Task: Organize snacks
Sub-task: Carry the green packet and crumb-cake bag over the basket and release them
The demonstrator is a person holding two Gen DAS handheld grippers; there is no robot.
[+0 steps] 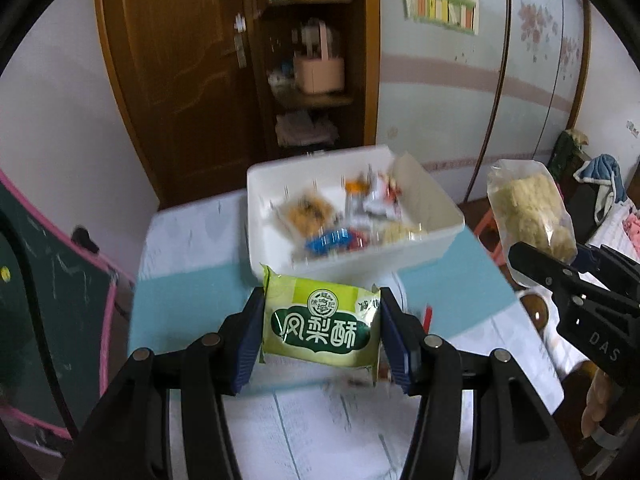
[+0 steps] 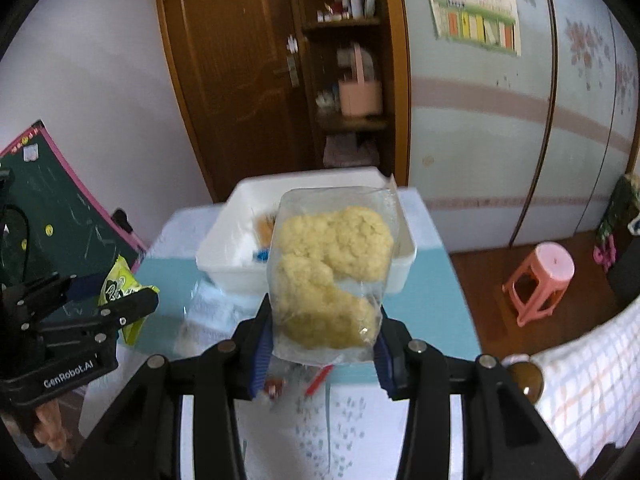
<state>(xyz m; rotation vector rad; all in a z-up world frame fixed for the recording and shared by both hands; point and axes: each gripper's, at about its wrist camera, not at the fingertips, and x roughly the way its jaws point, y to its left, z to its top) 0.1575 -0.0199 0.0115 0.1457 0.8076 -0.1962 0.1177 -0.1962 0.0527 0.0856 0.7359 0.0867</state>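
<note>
Pink stool point(image 2: 538, 280) right view only; bin point(image 1: 420, 240) contents left.

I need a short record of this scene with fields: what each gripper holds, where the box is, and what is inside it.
left gripper: shut on green pastry packet
right gripper: shut on clear bag of yellow snack
white box: on table, beyond both grippers
box contents: several small wrapped snacks, blurred
</note>
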